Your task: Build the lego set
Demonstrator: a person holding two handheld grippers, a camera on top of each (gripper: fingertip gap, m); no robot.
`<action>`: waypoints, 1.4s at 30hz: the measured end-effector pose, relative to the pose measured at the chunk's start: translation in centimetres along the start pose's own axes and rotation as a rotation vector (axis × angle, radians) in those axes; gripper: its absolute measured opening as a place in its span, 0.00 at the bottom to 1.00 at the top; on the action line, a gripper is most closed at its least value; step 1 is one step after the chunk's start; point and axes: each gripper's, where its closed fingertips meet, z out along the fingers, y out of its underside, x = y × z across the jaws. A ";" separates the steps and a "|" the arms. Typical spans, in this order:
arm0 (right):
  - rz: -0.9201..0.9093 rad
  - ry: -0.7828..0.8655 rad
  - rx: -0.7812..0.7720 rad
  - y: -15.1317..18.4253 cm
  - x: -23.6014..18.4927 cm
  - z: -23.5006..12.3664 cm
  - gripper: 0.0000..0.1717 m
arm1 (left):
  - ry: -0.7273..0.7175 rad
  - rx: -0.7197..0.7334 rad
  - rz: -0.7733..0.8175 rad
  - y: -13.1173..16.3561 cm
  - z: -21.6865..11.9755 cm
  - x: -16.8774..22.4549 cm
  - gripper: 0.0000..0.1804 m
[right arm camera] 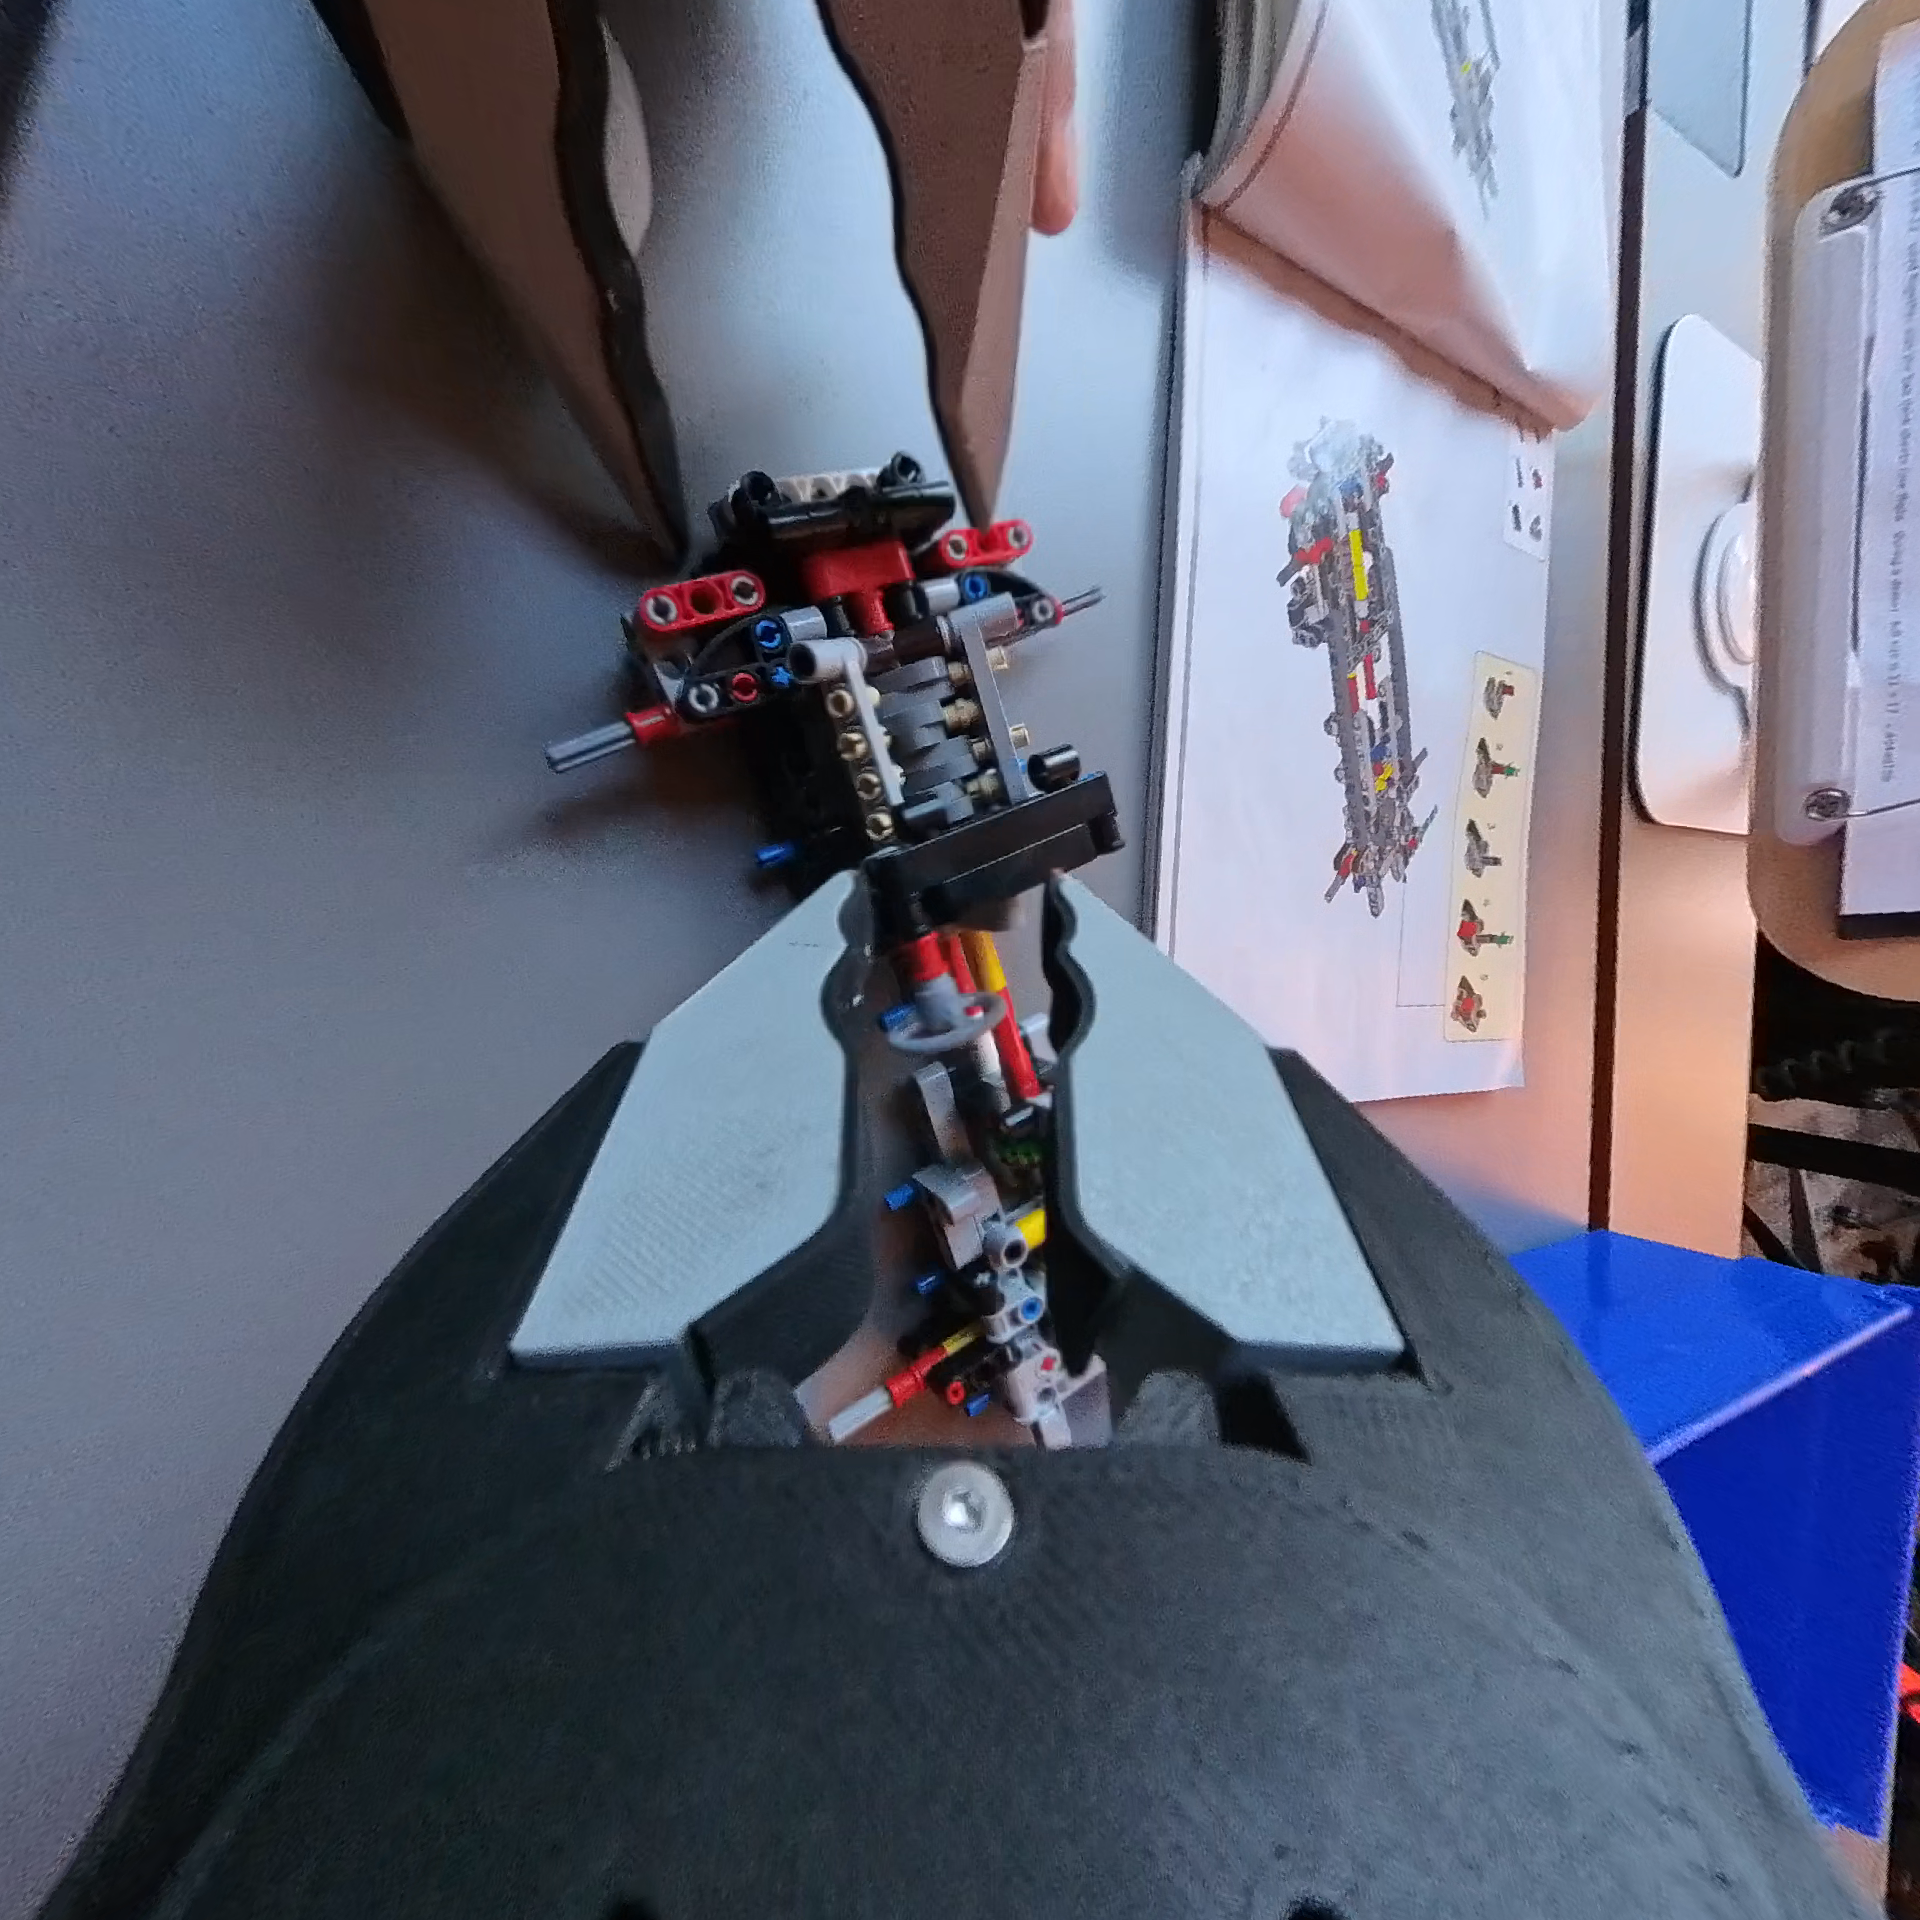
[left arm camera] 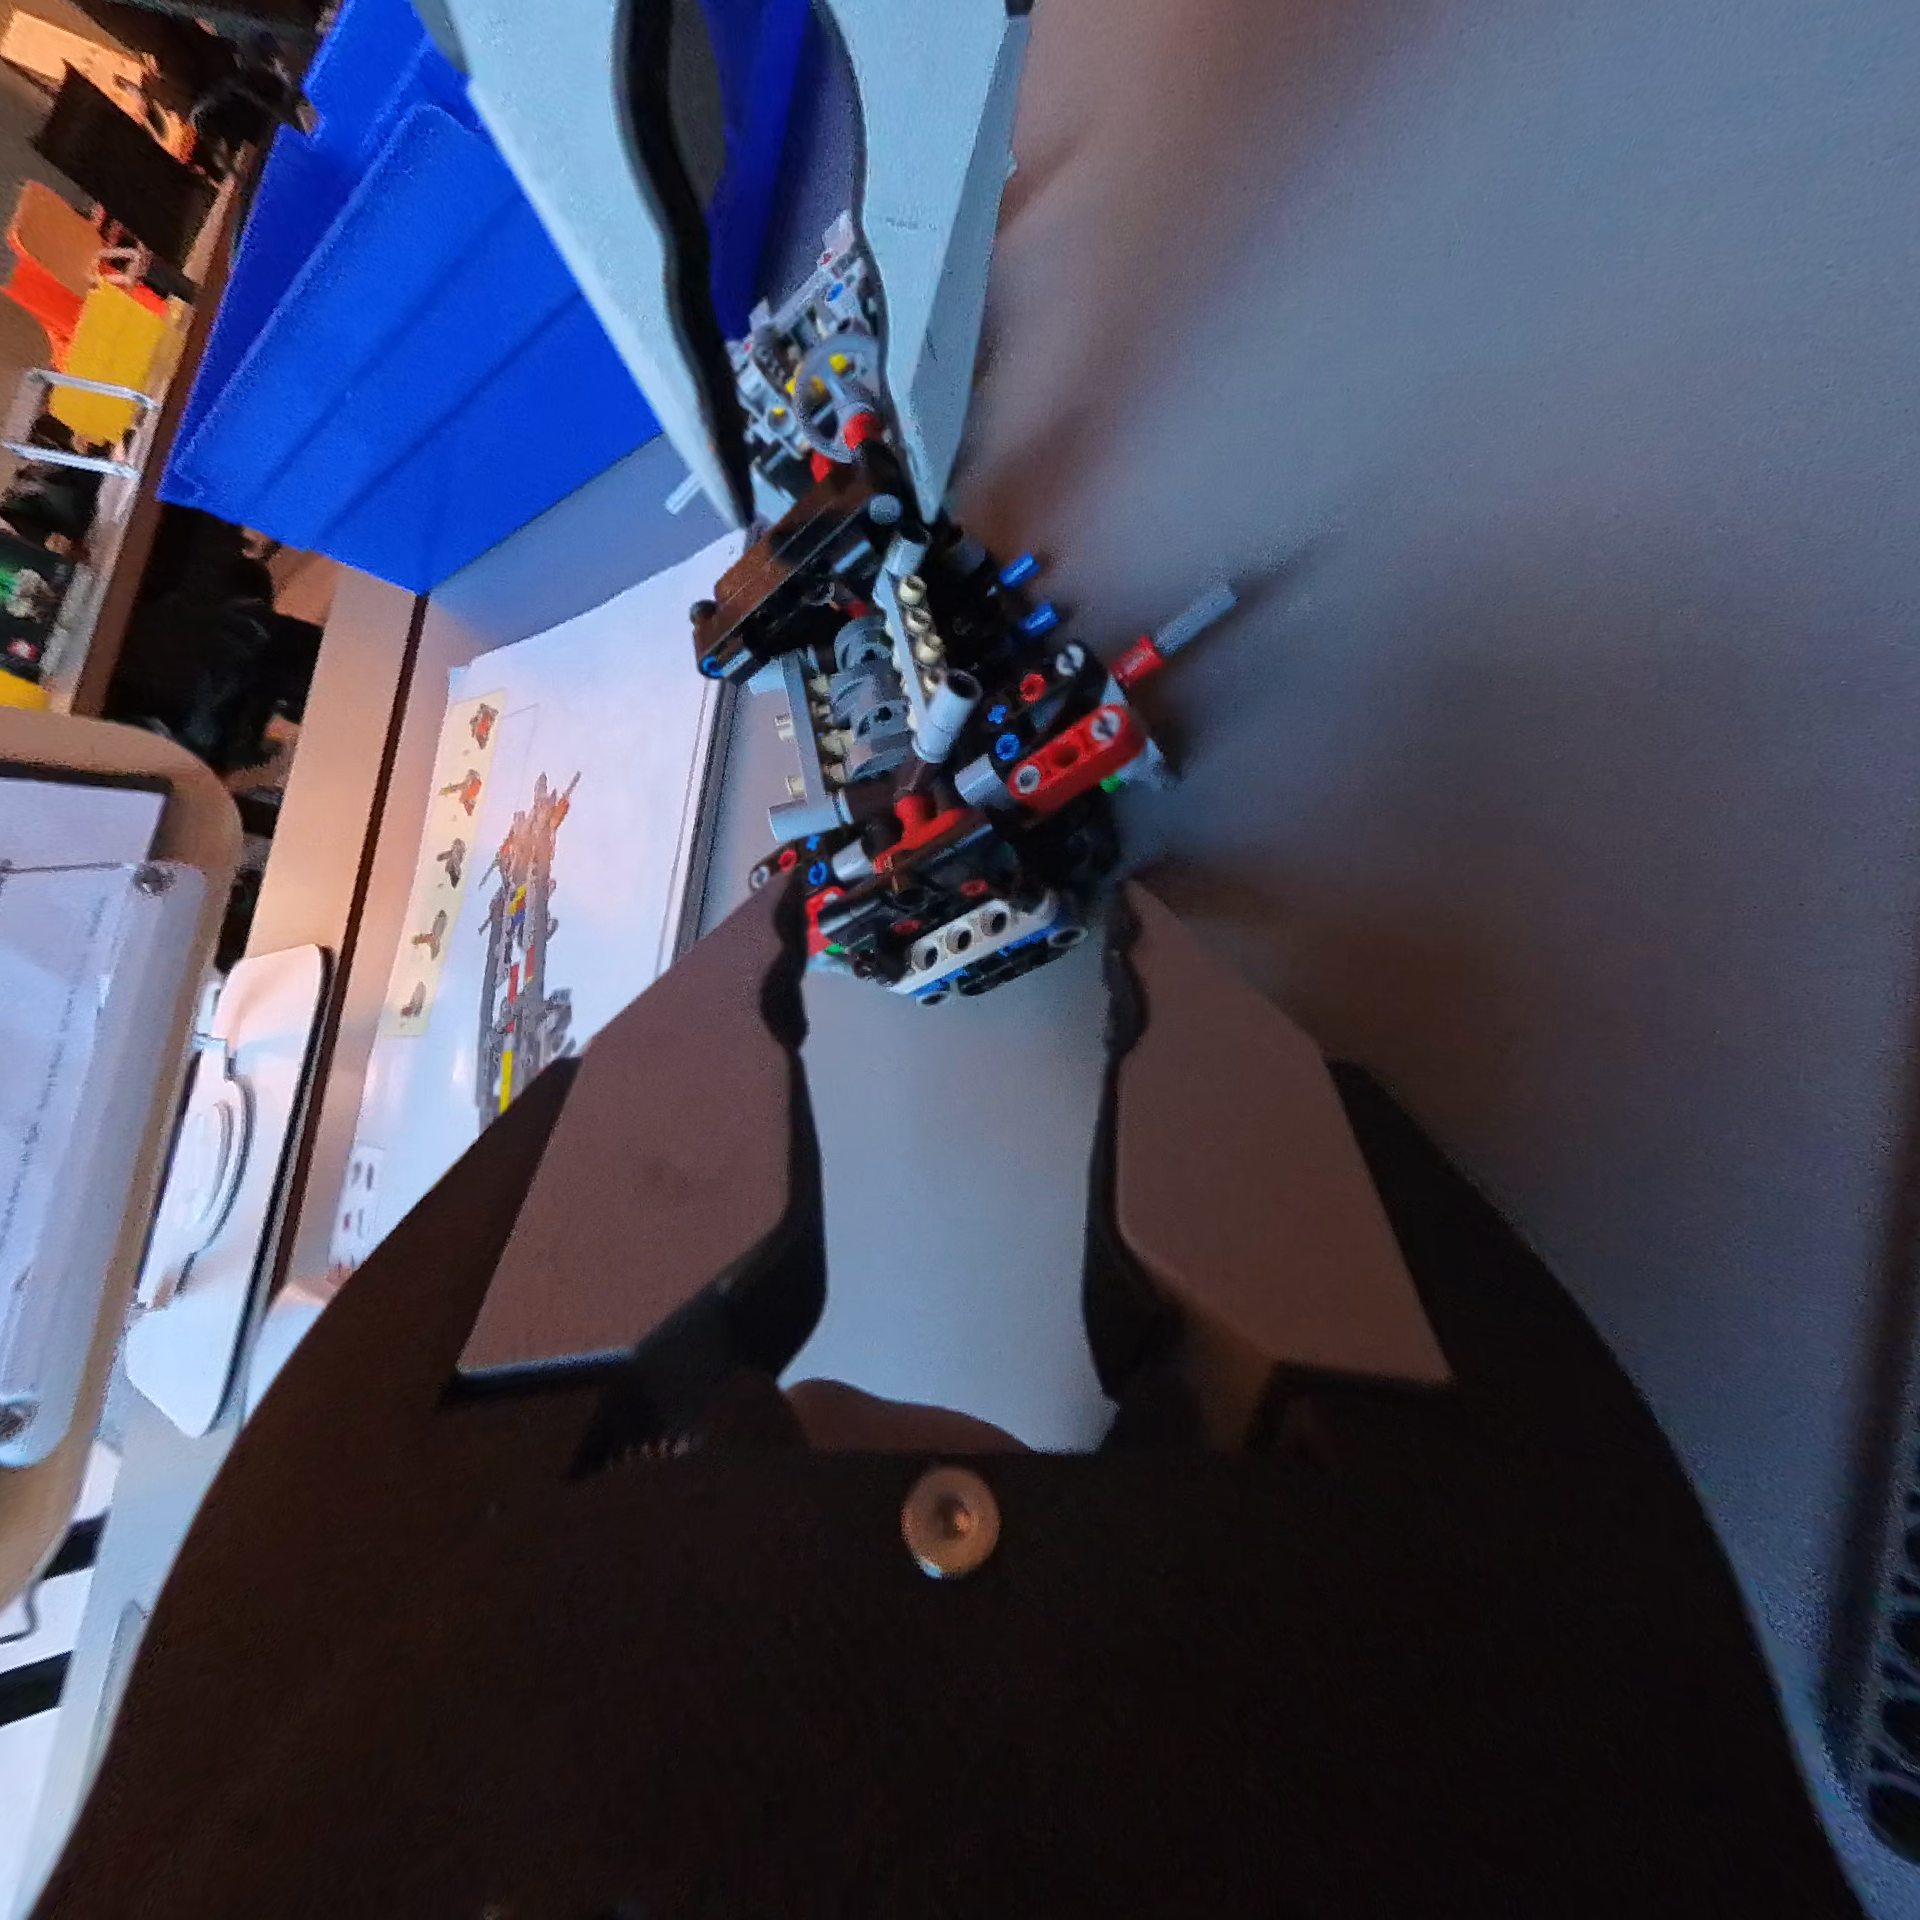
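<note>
We look at a pale grey surface [right arm camera: 260, 520] with an open printed instruction booklet [right arm camera: 1351, 727] at 3 o'clock of the long multicoloured plastic building-brick chassis [right arm camera: 914, 707] and blue plastic bins [left arm camera: 416, 364] beyond. The left gripper [left arm camera: 951, 914], brown-fingered, stands wide around the chassis's near end; its pads look just clear of the bricks, gripping nothing. The right gripper [right arm camera: 956, 894], grey-fingered, straddles the far section, narrowed on the black beam [right arm camera: 997, 842], though we cannot tell whether both pads press. We judge that uneven squeezing could skew the chassis or pop pins loose, since the protruding grey axle [right arm camera: 592, 743] catches easily.
</note>
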 end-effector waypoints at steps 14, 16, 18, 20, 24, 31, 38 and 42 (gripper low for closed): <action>-0.064 0.088 0.000 0.7 0.1 0.1 0.40 | 0.040 0.009 -0.066 0.4 0.3 -0.5 0.27; -0.097 0.116 0.000 0.4 0.1 0.6 0.42 | 0.064 0.018 -0.114 0.4 0.3 -0.7 0.27; -0.141 0.161 -0.015 0.5 0.2 1.1 0.45 | 0.120 0.050 -0.222 0.1 0.2 -0.9 0.26; -0.180 0.213 -0.029 0.5 0.4 1.6 0.46 | 0.178 0.085 -0.342 -0.1 0.0 -1.4 0.20; -0.277 0.324 -0.042 0.5 0.8 2.2 0.40 | 0.244 0.114 -0.434 0.0 -0.1 -1.8 0.20; -0.113 0.201 0.026 0.9 -0.3 0.4 0.34 | 0.221 0.093 -0.460 -0.5 -1.8 -2.2 0.30; 0.057 0.084 0.147 0.6 1.3 -1.3 0.35 | 0.191 -0.004 -0.590 0.7 -1.3 -2.6 0.33; 0.025 0.019 0.161 -0.8 1.5 -0.4 0.36 | 0.231 -0.094 -0.588 1.7 0.4 -1.6 0.34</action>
